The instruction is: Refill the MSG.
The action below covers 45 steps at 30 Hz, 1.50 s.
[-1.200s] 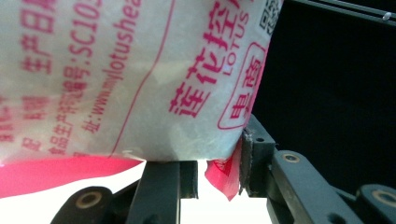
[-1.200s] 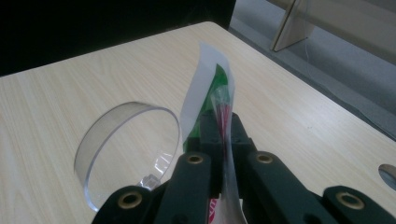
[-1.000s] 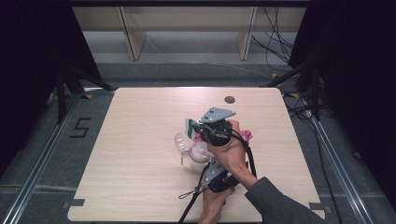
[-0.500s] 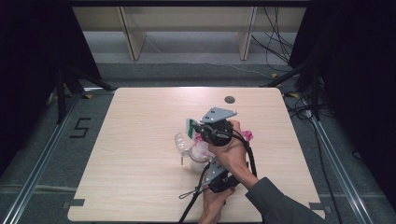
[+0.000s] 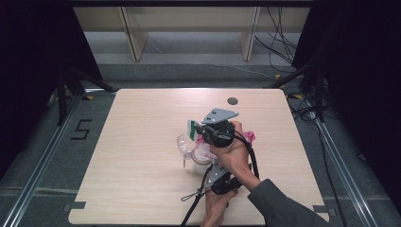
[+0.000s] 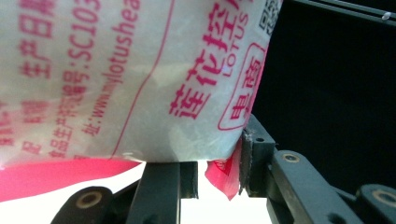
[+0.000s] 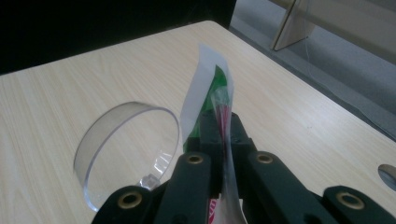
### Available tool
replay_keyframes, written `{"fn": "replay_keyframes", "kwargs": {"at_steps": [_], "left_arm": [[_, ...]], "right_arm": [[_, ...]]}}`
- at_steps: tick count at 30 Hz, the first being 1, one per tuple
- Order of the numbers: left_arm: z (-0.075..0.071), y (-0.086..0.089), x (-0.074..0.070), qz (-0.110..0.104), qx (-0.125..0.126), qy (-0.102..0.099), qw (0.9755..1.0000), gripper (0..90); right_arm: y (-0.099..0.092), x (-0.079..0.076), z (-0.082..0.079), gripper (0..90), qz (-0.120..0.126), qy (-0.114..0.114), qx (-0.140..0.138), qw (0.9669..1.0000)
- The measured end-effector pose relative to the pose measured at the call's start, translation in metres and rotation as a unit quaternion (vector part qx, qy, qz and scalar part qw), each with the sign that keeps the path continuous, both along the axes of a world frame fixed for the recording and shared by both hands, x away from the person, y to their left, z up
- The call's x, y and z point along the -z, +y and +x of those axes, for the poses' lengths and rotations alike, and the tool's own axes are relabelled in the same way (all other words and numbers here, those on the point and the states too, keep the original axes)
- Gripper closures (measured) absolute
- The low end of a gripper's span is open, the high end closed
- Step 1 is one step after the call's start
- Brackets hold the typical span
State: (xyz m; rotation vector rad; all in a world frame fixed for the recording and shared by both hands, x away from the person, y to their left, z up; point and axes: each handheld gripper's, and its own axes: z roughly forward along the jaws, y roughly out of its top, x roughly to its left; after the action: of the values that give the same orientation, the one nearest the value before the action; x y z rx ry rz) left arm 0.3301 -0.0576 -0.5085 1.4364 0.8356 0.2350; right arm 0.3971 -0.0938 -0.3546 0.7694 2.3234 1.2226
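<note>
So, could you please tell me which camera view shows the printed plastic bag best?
The left gripper view: the white and pink bag sits close up, its red print legible, with the left tool at its lower edge. The right gripper view shows only its thin top edge pinched in the right tool. In the high view it is mostly hidden by the hands.

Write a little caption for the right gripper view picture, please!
Right gripper pinches the bag's green-and-white edge beside a clear plastic cup.
</note>
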Motion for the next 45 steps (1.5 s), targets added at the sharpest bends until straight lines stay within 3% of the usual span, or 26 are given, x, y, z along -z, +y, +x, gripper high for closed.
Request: {"fn": "replay_keyframes", "kwargs": {"at_steps": [2,3,7,9,11,12,13,17,18,19,20,21,22,27,28,29,45], "left_arm": [[0.0005,0.0000,0.0002,-0.002,0.004,0.000,1.0000,71.8],[0.0009,-0.0013,0.0010,-0.010,0.005,-0.002,0.9999,71.8],[0.0005,0.0004,-0.0002,-0.003,0.004,0.000,1.0000,71.8],[-0.0005,-0.0072,-0.0002,-0.056,0.003,0.003,0.9984,71.7],[-0.0003,-0.0071,-0.0002,-0.056,0.003,0.001,0.9984,71.8],[-0.0017,-0.0048,-0.0015,-0.042,-0.005,0.007,0.9991,71.8],[-0.0002,0.0009,-0.0003,0.000,0.000,0.001,1.0000,71.8],[-0.0005,0.0001,0.0003,0.000,0.000,0.001,1.0000,71.8],[-0.0019,-0.0042,-0.0011,-0.030,-0.005,0.009,0.9995,71.8],[-0.0019,-0.0042,-0.0011,-0.030,-0.005,0.009,0.9995,71.8],[-0.0004,-0.0071,-0.0003,-0.056,0.004,0.002,0.9984,71.8],[-0.0006,-0.0071,-0.0004,-0.057,0.004,0.001,0.9984,71.8],[-0.0016,-0.0061,-0.0012,-0.047,-0.001,0.005,0.9989,71.8],[-0.0006,-0.0071,-0.0003,-0.056,0.004,0.001,0.9984,71.8],[-0.0017,-0.0059,-0.0011,-0.045,-0.001,0.006,0.9990,71.8],[-0.0005,0.0001,0.0002,-0.001,0.000,0.002,1.0000,71.8],[0.0011,-0.0022,-0.0020,-0.001,0.007,0.000,1.0000,71.9]], "right_arm": [[-0.0004,-0.0003,0.0011,89.8,-0.002,-0.007,-0.004,1.0000],[0.0000,0.0002,0.0003,89.7,-0.008,0.001,-0.004,1.0000],[0.0008,-0.0003,0.0001,89.7,-0.006,-0.004,0.000,1.0000],[0.0026,0.0013,0.0008,89.7,-0.017,-0.006,-0.006,0.9998],[0.0042,0.0021,0.0000,89.8,-0.016,-0.004,-0.002,0.9999],[0.0031,0.0016,0.0011,89.8,-0.014,-0.010,-0.007,0.9998],[0.0024,0.0011,0.0011,89.7,-0.010,-0.007,-0.005,0.9999],[0.0022,0.0009,0.0005,89.7,-0.011,-0.004,-0.002,0.9999],[0.0021,0.0016,0.0010,89.7,-0.012,-0.010,-0.002,0.9999],[0.0019,0.0013,0.0014,89.7,-0.016,-0.011,-0.006,0.9998],[0.0029,0.0019,0.0003,89.7,-0.014,-0.003,-0.002,0.9999],[0.0029,0.0019,0.0003,89.7,-0.014,-0.003,-0.002,0.9999],[0.0032,0.0014,-0.0003,89.7,-0.012,-0.004,0.001,0.9999],[0.0034,0.0025,0.0004,89.7,-0.017,-0.006,-0.004,0.9998],[0.0035,0.0021,-0.0006,89.7,-0.009,-0.001,0.003,1.0000],[0.0022,0.0012,0.0009,89.8,-0.013,-0.006,-0.007,0.9999],[-0.0012,-0.0002,0.0004,89.7,0.000,-0.004,0.005,1.0000]]}}
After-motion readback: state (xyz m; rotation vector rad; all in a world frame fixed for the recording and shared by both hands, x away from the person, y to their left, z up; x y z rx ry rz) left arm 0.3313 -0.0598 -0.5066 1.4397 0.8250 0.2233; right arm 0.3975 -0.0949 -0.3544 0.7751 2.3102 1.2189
